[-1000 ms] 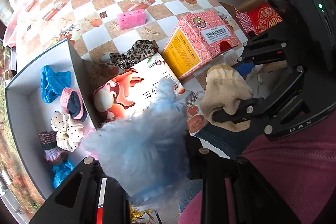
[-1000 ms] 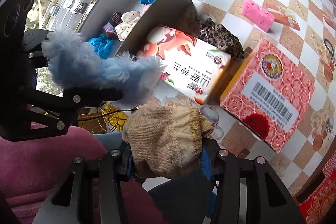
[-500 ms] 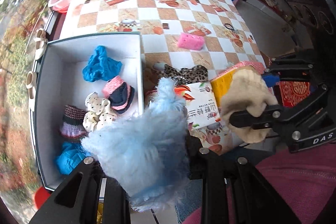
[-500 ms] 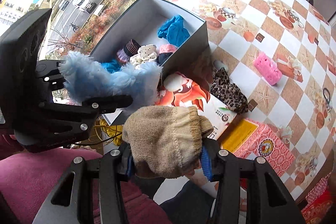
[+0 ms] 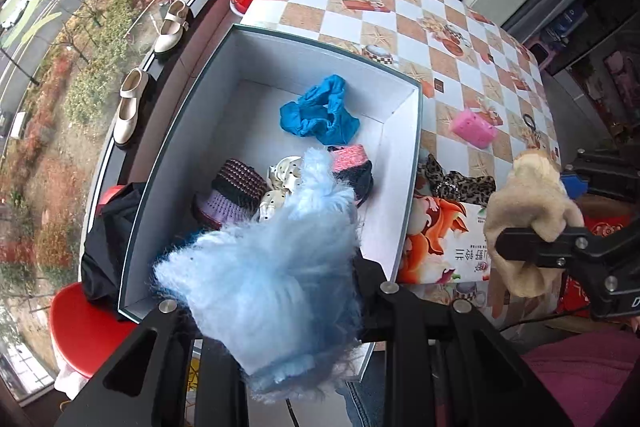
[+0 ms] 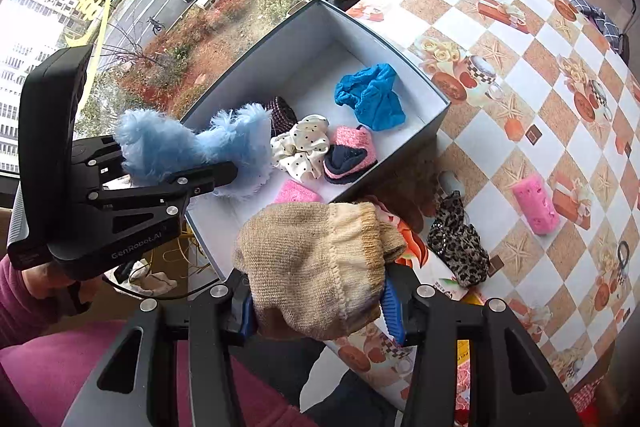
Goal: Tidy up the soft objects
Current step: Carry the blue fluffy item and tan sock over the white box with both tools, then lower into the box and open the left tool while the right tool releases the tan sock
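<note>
While the left gripper [image 6: 224,173] clamps blue fluff [image 5: 272,275] above the box [image 5: 412,163], the right gripper [image 6: 320,299] grips a beige sock [image 6: 320,267]

The left gripper [image 6: 224,163] stood at nine o'clock of the right gripper [image 6: 320,307]; both were clamped shut on cloth.

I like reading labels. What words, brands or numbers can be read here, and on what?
"GenRobot.AI": on the side of the left gripper, right wrist view.
Chinese characters, upside down and unreadable to me, on the printed carton beside the grey box.
Yellow marks on the window glass: unreadable.
</note>
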Motion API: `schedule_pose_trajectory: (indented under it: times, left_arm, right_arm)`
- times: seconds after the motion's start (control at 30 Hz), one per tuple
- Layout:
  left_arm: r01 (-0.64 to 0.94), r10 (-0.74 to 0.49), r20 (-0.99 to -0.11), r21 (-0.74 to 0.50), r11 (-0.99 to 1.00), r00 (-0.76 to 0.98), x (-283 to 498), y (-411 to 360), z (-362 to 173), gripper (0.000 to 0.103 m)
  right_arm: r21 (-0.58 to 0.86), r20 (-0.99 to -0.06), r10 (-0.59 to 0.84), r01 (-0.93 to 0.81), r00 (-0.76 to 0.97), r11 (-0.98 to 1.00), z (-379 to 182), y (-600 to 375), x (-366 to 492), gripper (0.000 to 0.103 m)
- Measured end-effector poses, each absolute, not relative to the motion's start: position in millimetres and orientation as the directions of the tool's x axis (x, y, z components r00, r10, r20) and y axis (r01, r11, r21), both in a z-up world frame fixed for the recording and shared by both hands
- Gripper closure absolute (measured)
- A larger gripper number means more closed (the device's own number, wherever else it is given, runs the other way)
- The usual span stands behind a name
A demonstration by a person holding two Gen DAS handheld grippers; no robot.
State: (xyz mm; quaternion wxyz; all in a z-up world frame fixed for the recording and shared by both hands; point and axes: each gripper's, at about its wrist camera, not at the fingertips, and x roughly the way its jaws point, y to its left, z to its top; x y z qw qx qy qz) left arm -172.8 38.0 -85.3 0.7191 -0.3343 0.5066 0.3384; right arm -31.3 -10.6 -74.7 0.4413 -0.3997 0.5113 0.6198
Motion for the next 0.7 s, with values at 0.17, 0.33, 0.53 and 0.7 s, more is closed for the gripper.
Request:
schedule_pose_trajectory:
  times: [0.17, 0.33, 0.53, 0.7]
  left_arm:
    - [-0.862, 0.164, -0.957, -0.132, 0.489, 0.24, -178.5, 50.1, -90.3, 0.074]
    - [-0.889, 0.177, -0.955, -0.142, 0.436, 0.239, -181.8, 59.4, -93.2, 0.073]
    - [-0.898, 0.169, -0.957, -0.15, 0.414, 0.237, -180.8, 64.7, -97.1, 0.073]
    - [-0.9, 0.157, -0.958, -0.158, 0.407, 0.239, -179.3, 67.7, -99.0, 0.073]
  right_arm:
    - [0.286, -0.948, 0.121, -0.954, -0.295, -0.086, -79.9, 5.7, -35.7, 0.053]
    - [0.289, -0.948, 0.111, -0.954, -0.297, -0.085, -81.8, 18.2, -39.1, 0.053]
    - [0.281, -0.95, 0.108, -0.953, -0.293, -0.112, -79.8, 31.2, -48.2, 0.053]
    - [0.274, -0.952, 0.105, -0.953, -0.288, -0.13, -80.0, 38.2, -55.0, 0.053]
